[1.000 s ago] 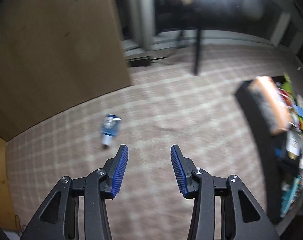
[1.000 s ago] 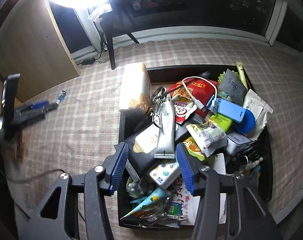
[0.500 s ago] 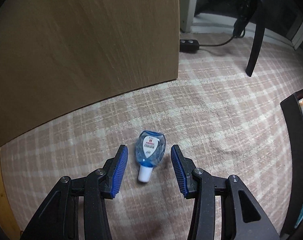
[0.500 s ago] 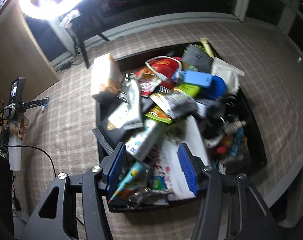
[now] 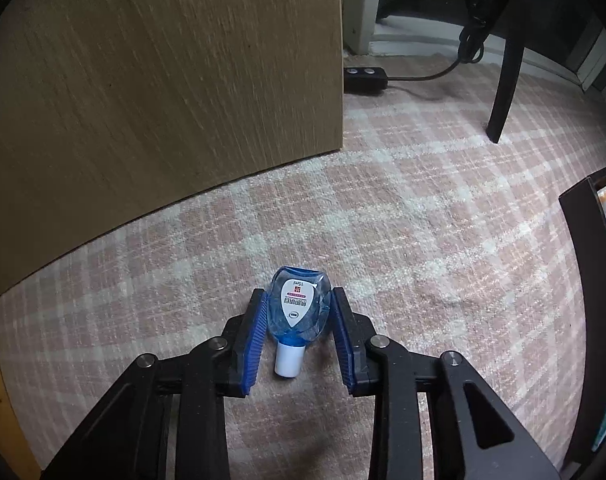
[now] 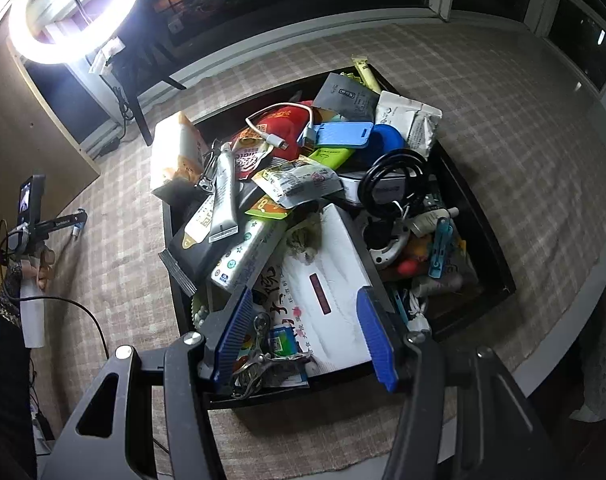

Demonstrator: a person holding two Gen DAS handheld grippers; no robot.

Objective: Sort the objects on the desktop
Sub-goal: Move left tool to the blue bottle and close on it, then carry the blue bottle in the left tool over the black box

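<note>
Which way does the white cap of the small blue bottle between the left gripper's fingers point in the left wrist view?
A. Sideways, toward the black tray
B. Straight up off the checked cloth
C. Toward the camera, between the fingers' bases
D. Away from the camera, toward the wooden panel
C: the small blue bottle lies flat on the checked cloth, its white cap nearest the camera between the closing left gripper fingers.

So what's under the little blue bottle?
The blue bottle lies on the pink checked cloth, between the closing jaws of the left hand-held gripper. Whatever the cloth covers beneath it cannot be seen.
</note>
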